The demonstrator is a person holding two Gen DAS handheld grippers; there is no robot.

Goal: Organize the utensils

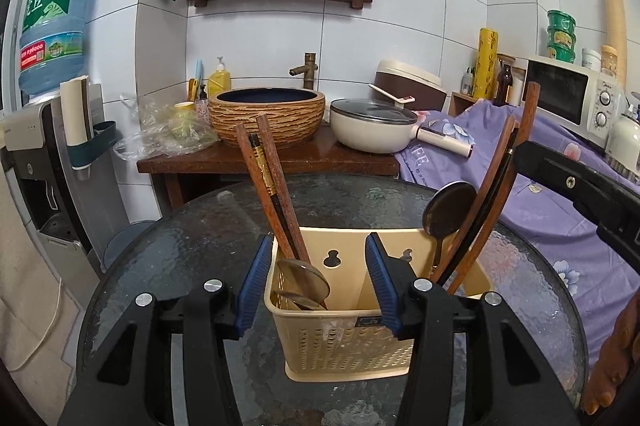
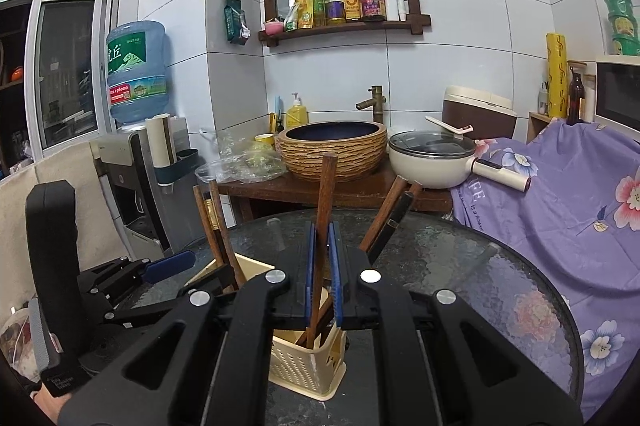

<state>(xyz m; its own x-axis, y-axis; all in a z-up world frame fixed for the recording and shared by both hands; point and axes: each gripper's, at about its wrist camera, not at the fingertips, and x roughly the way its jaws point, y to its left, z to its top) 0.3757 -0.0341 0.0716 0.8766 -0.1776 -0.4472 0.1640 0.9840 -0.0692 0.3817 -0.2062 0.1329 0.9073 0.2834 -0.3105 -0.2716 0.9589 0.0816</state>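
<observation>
A cream perforated utensil basket (image 1: pixel 344 342) with two compartments stands on the round glass table (image 1: pixel 200 238). Its left compartment holds brown chopsticks (image 1: pixel 260 178) and metal spoons (image 1: pixel 304 282). Its right compartment holds a spoon (image 1: pixel 448 214) and more chopsticks (image 1: pixel 492 194). My left gripper (image 1: pixel 316 282) is open, its blue pads on either side of the left compartment. My right gripper (image 2: pixel 322 266) is shut on a brown chopstick (image 2: pixel 326 194) that stands upright in the basket (image 2: pixel 304 366). The right gripper's arm shows in the left wrist view (image 1: pixel 580 186).
Behind the table a wooden stand carries a woven basin (image 1: pixel 266 118), a cream lidded pan (image 1: pixel 372 126) and plastic bags (image 1: pixel 168 130). A water dispenser (image 1: pixel 52 146) stands left. A purple flowered cloth (image 2: pixel 560 206) covers the right side, with a microwave (image 1: pixel 572 94) on it.
</observation>
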